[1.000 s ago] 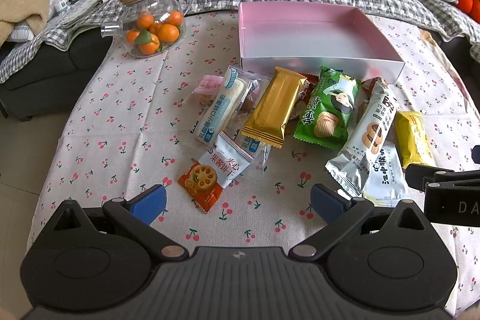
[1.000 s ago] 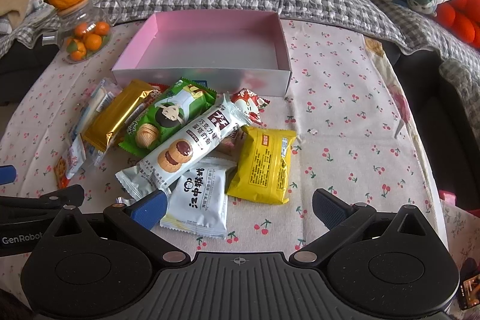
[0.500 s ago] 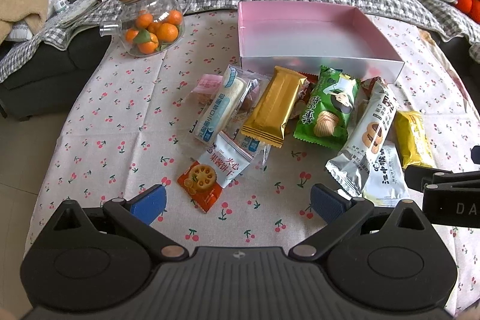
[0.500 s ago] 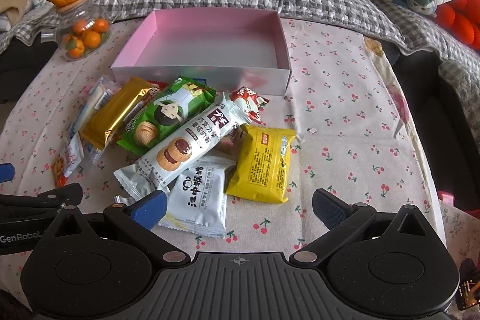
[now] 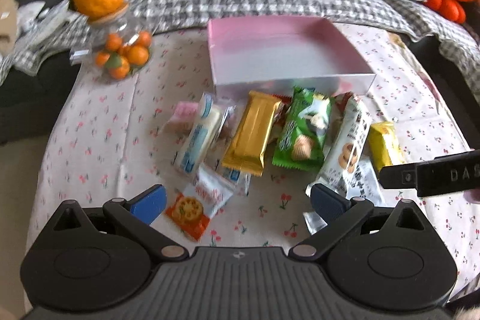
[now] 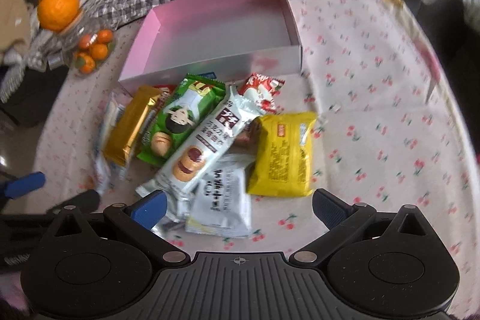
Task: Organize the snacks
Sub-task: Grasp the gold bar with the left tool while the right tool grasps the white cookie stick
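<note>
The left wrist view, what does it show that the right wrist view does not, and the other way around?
Only the left wrist view shows the orange lotus-root snack packet and the pink packet plainly. Only the right wrist view shows the whole yellow packet and the red-and-white packet clearly. Both show the empty pink box, the gold bar, the green packet and the jar of oranges. Each hand-held gripper, left and right, is open and holds nothing.

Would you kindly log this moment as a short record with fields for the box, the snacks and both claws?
box: pink box, open, nothing inside
snacks: loose pile on the tablecloth in front of the box; gold bar, green packet, yellow packet among them
left claw: open, holding nothing, above the orange packet
right claw: open, holding nothing, over the white packet
</note>
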A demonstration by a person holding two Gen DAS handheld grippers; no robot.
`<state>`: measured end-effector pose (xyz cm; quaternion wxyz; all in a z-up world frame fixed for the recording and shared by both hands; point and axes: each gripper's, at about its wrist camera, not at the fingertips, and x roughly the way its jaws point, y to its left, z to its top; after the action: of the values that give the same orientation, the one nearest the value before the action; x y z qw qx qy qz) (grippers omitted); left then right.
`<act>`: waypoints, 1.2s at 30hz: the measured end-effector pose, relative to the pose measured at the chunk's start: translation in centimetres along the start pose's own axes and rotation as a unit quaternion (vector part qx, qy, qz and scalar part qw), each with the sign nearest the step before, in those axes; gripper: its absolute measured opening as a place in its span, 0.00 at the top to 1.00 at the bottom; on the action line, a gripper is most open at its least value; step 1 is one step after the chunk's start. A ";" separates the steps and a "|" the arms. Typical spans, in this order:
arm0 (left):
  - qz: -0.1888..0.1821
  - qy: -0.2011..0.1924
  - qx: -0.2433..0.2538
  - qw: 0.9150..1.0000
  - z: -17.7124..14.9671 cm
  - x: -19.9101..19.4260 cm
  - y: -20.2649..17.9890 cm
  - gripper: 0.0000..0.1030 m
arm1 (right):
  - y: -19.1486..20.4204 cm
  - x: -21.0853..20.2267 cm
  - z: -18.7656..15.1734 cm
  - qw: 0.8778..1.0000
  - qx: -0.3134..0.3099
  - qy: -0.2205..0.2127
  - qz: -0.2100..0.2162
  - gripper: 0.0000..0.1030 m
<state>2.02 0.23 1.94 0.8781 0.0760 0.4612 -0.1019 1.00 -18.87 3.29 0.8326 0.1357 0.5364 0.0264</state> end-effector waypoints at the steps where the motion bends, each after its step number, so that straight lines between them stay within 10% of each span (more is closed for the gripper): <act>1: -0.002 0.003 0.005 1.000 0.4 0.1 0.0 0.01 | -0.1 0.0 0.2 1.000 0.006 0.003 0.014 0.00; 16: -0.053 0.005 -0.001 0.999 1.7 2.8 1.8 0.03 | -0.2 1.8 1.7 0.997 0.055 0.005 0.054 0.00; 26: -0.105 -0.023 0.067 0.992 1.8 4.7 1.5 0.31 | -1.0 3.1 2.5 0.992 0.099 0.006 0.082 0.01; 36: -0.116 -0.014 0.066 0.991 2.8 6.9 1.4 0.63 | -1.8 5.6 2.9 0.984 0.157 0.018 0.084 0.40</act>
<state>8.43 0.15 -2.14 0.8596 0.0785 0.4473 -0.2343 5.76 -20.11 -0.97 0.7857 0.3089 0.5358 0.0145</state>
